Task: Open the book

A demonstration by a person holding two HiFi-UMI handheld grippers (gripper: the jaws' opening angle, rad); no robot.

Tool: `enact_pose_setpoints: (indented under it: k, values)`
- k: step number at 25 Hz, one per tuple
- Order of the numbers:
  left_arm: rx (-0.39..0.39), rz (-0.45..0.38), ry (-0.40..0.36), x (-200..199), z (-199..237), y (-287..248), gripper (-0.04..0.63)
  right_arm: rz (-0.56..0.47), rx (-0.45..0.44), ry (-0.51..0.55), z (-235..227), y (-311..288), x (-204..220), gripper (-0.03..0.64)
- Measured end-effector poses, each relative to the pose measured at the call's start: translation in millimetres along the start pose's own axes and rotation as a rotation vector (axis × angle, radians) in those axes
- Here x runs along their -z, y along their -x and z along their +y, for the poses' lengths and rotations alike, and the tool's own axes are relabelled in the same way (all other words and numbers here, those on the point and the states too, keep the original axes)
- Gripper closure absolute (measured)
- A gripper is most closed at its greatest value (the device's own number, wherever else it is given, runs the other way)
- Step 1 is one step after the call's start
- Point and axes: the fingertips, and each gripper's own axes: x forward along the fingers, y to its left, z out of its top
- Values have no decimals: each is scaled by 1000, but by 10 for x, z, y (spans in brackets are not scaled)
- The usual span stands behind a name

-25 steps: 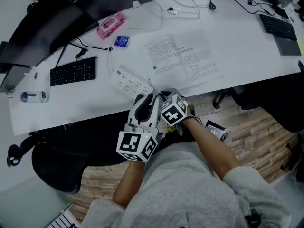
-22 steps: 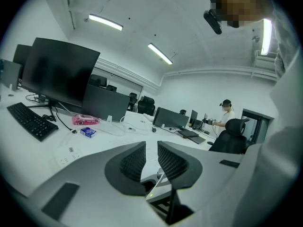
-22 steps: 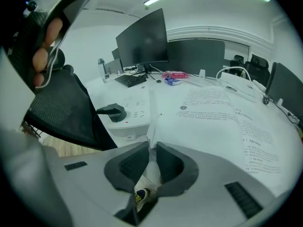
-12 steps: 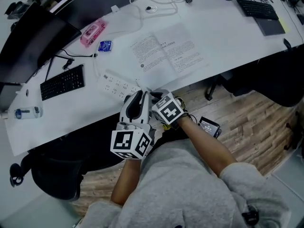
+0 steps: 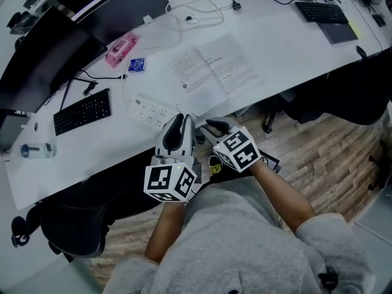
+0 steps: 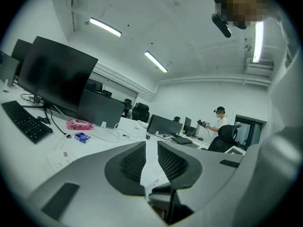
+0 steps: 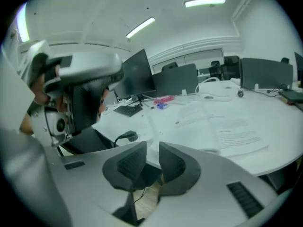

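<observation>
The left gripper holds its fingers a narrow slit apart and grips nothing; only the far desk shows through the slit. The right gripper has its fingers set a little wider. They have just been closing partway, and nothing lies between them either. In the head view the 2 grippers hang side by side at the near edge of the desk, close to the person's body and touching nothing.

The book lies flat on the desk well ahead of both grippers, with 2 printed pages facing up and a fold between them. On that showing the opening looks done. Little seems left beyond drawing the grippers clear, and the pages show no sign of lifting back.

The desk's near edge runs slantwise just under the fingertips. A power strip sits between the left gripper and the book, so a straight reach from that side would cross it. Farther left are a keyboard and a dark monitor. A pink pack and a blue packet lie beyond the book's left page, with white cables behind. Right of the book the desk is bare up to a second keyboard, which looks the freest side. Below the edge are a chair and wooden floor.
</observation>
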Motion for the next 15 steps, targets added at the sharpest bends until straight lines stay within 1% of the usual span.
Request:
enact_pose_setpoints:
  k: [1, 3, 6, 9, 13, 15]
  values:
    - [3, -5, 4, -16, 2, 3, 512, -36, 25, 3, -48, 136, -118, 534]
    - [9, -13, 5, -40, 4, 10, 512, -110, 61, 12, -131, 435, -370, 553]
    - [26, -25, 12, -62, -12, 24, 512, -207, 101, 23, -256, 955, -689, 561]
    - [46, -26, 27, -49, -53, 43, 512, -262, 161, 6, -391, 1524, -847, 561]
    - [55, -22, 11, -55, -98, 24, 512, -317, 289, 22, -594, 2190, -988, 561]
    - [64, -21, -7, -66, -141, 21, 512, -347, 333, -9, -685, 2429, -1002, 561]
